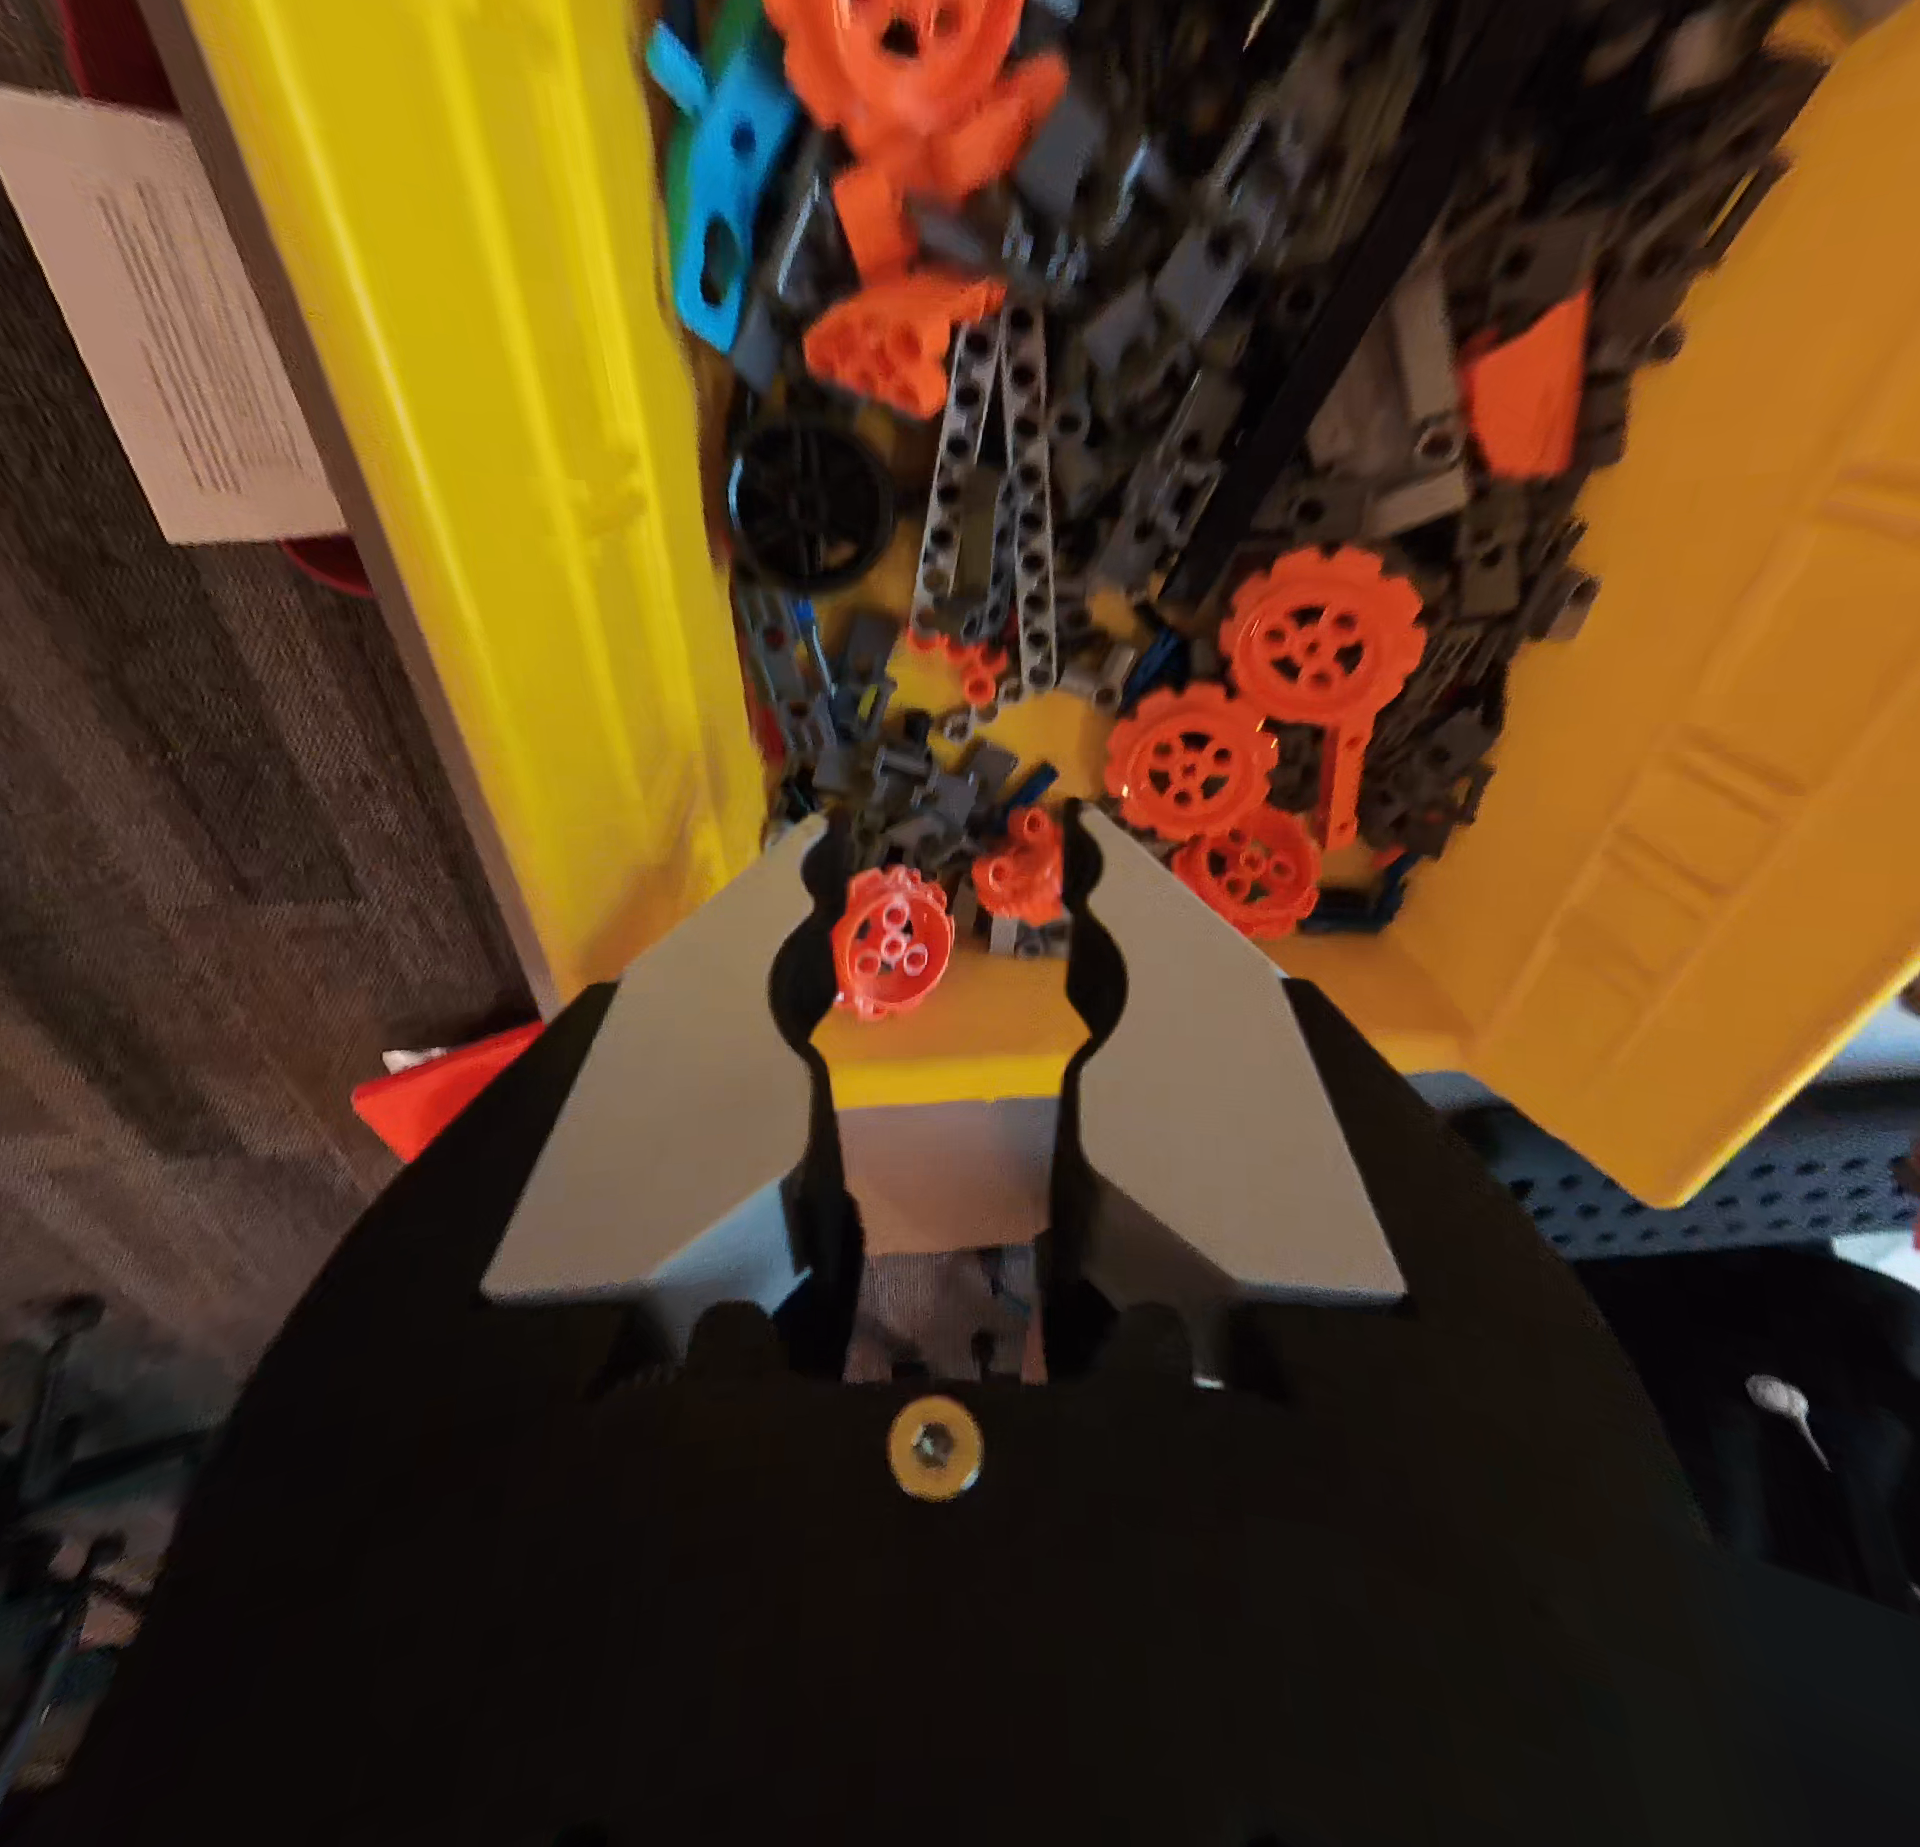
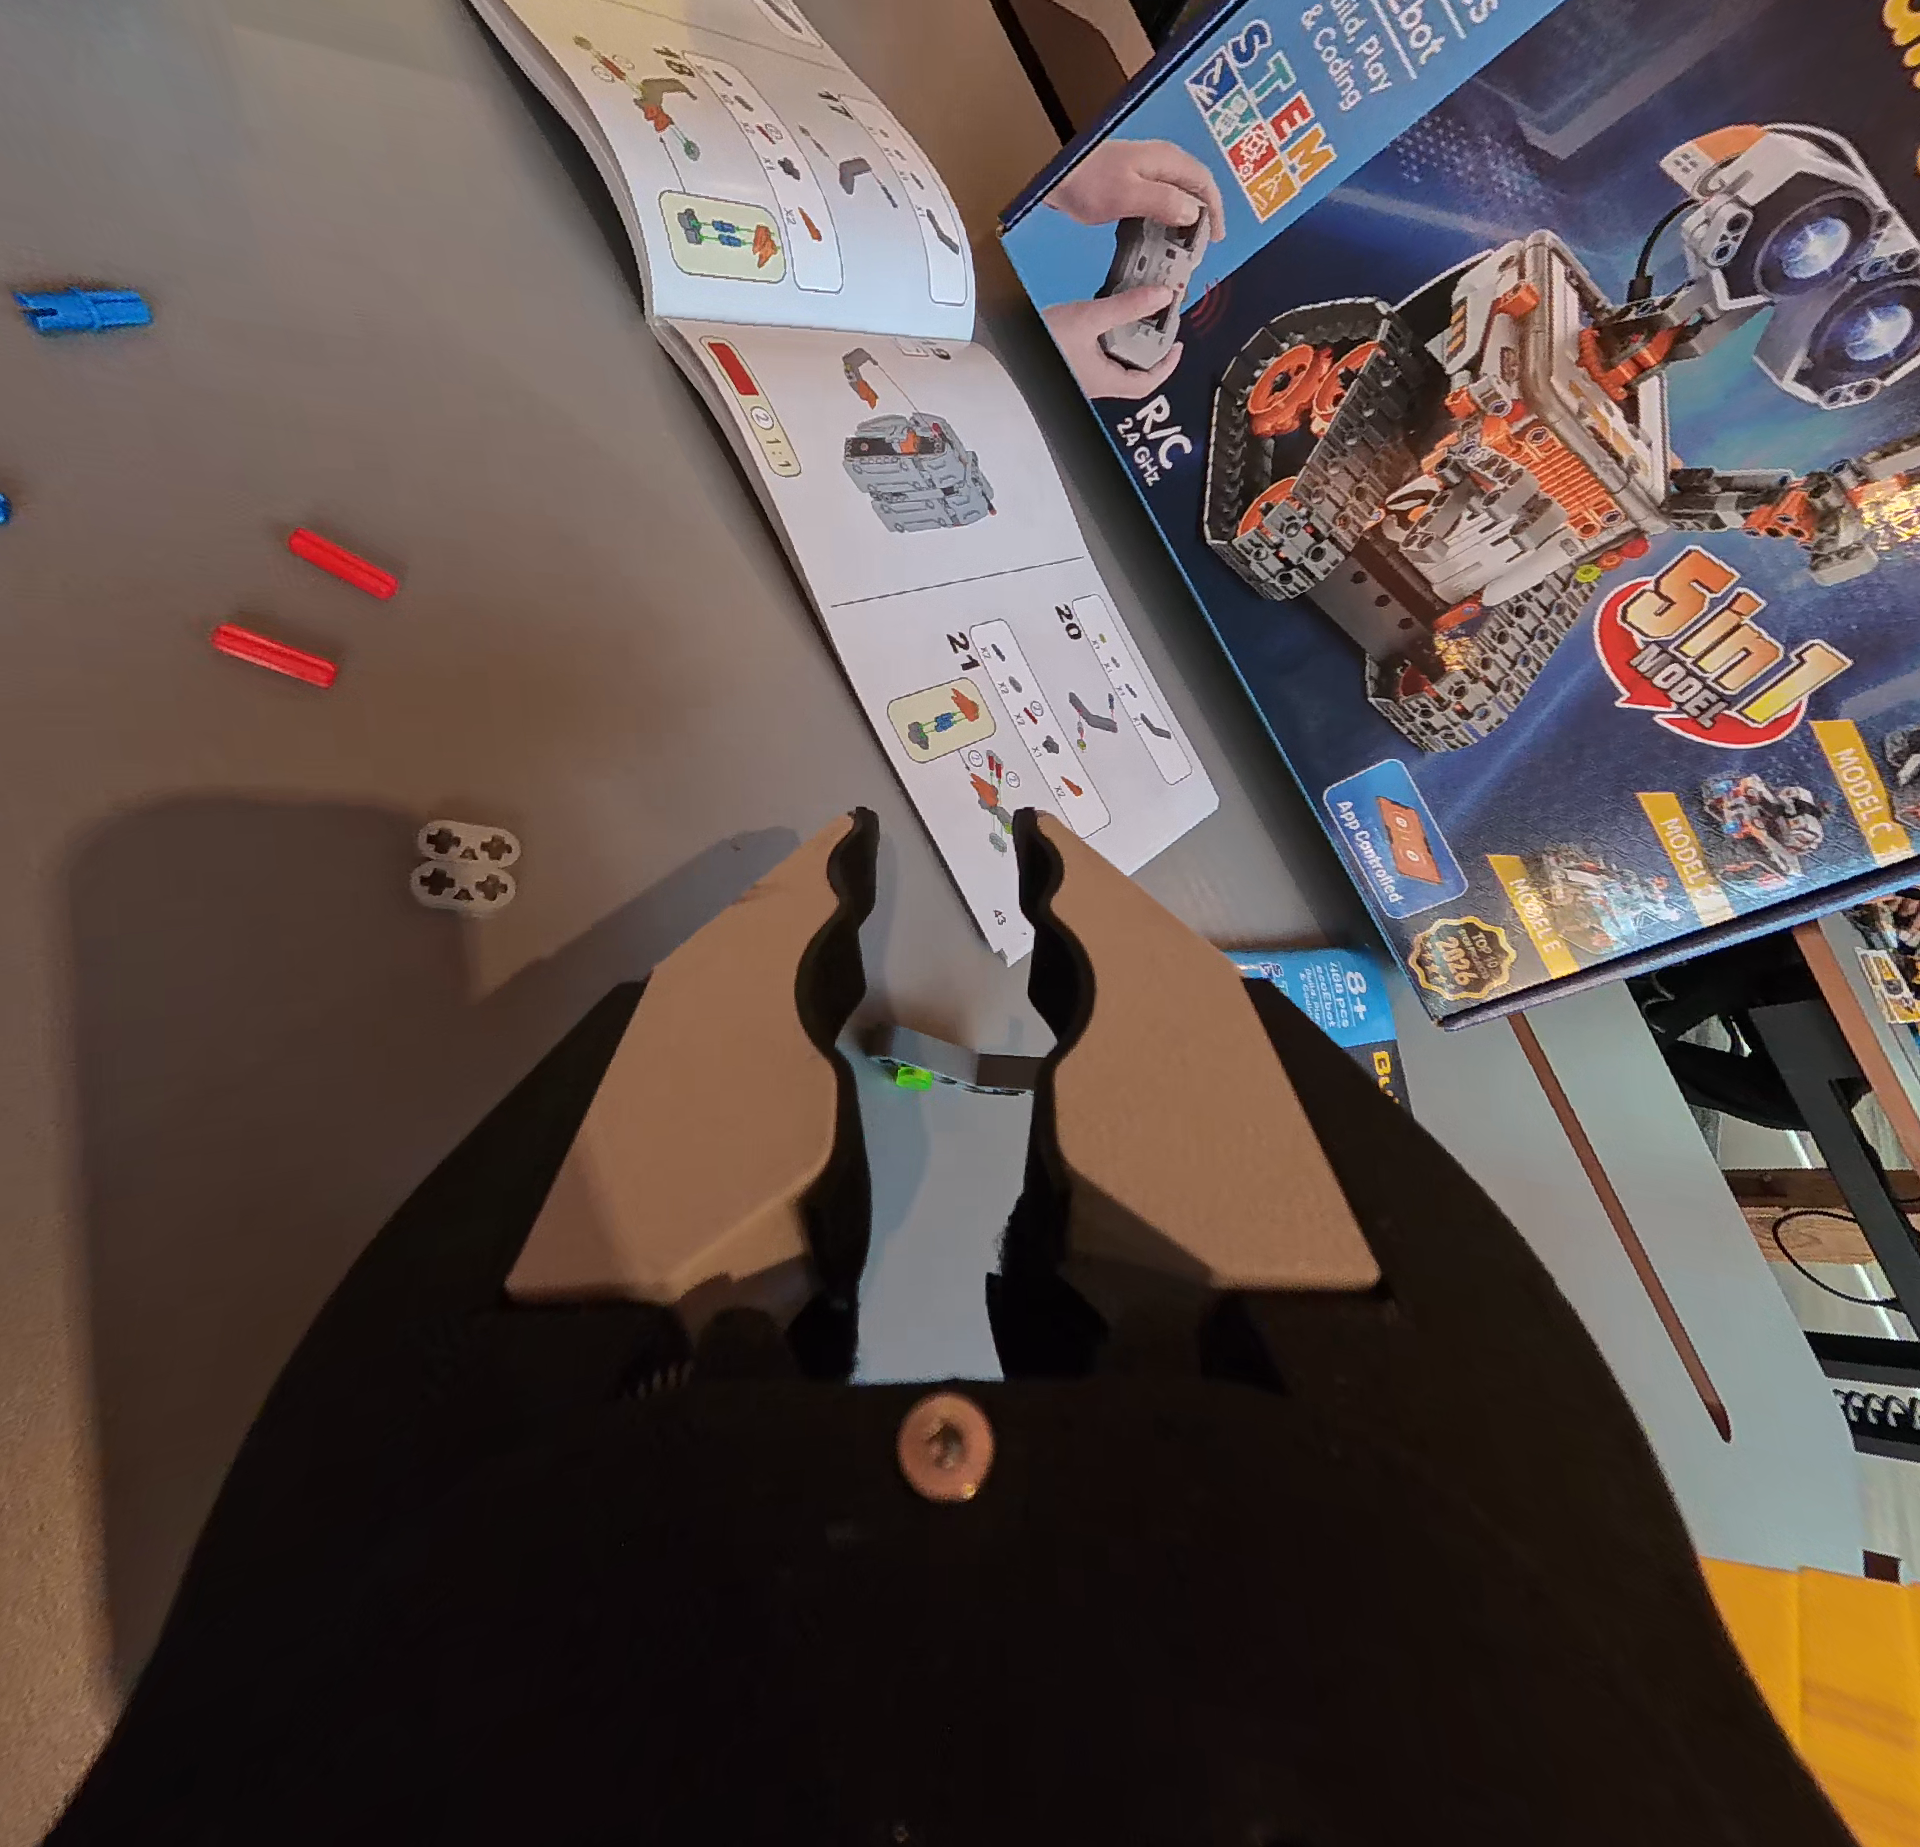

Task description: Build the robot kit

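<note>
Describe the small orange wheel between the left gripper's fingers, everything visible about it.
The small orange wheel is a round plastic-looking piece with a notched rim and a cluster of small round holes at its centre. It sits tilted, face toward the camera, between the open fingers of the left gripper, close against the left finger; actual contact cannot be confirmed. Behind it is the yellow bin of loose parts.

The bin (image 1: pixel 499 447) is bright yellow, heaped with dark grey and black pieces (image 1: pixel 1299 270), orange toothed wheels (image 1: pixel 1320 644), a pale grey holed beam (image 1: pixel 1029 509) and one sky-blue part (image 1: pixel 727 197). On the dull grey tabletop (image 2: pixel 416 239) lie two red pins (image 2: pixel 312 608), a blue pin (image 2: pixel 83 309), white links (image 2: pixel 468 865), a white booklet (image 2: pixel 914 509) and a blue box (image 2: pixel 1507 447).
</note>
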{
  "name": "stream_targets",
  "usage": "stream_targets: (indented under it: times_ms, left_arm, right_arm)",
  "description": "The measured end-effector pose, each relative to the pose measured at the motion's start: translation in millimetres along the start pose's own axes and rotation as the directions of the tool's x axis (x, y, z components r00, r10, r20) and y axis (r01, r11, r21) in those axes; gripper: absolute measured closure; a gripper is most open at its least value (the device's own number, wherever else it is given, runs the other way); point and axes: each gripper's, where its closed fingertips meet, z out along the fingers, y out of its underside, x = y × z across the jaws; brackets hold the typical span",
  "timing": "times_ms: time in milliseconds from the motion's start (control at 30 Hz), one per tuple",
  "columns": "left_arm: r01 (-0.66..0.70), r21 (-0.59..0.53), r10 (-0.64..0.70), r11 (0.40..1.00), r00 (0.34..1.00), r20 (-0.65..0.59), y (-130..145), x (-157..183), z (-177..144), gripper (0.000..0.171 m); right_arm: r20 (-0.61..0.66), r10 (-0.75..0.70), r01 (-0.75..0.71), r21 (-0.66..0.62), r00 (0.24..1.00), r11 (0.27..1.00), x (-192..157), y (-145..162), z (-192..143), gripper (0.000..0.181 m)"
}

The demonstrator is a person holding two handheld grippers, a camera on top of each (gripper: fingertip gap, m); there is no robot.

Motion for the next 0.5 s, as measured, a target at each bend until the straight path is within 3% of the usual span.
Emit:
stream_targets:
  times_ms: [67, 133, 300, 500]
  left_arm:
    - [-0.041, 0.059, 0.042, 0.997, 0.999, -0.011, -20.1, 7.0, -0.6, 0.120]
    - [-0.091, 0.081, 0.094, 0.993, 0.995, -0.029, -35.7, 16.2, 4.6, 0.123]
    - [-0.169, 0.007, 0.169, 0.986, 0.985, 0.026, -50.2, 19.6, 30.1, 0.120]
    - [-0.163, -0.091, 0.168, 0.982, 0.984, 0.051, -40.8, 18.0, 45.0, 0.126]
  right_arm:
    - [-0.001, -0.003, 0.003, -0.001, 1.000, 1.000, -0.1, 0.3, 0.0, 0.155]
    - [-0.002, -0.003, 0.003, 0.000, 1.000, 1.000, 0.3, 0.3, -0.3, 0.155]
    - [-0.002, -0.004, 0.004, -0.002, 1.000, 1.000, 0.4, 1.0, -0.3, 0.155]
    - [0.006, -0.008, 0.008, -0.005, 1.000, 1.000, -1.2, 1.5, 0.2, 0.155]
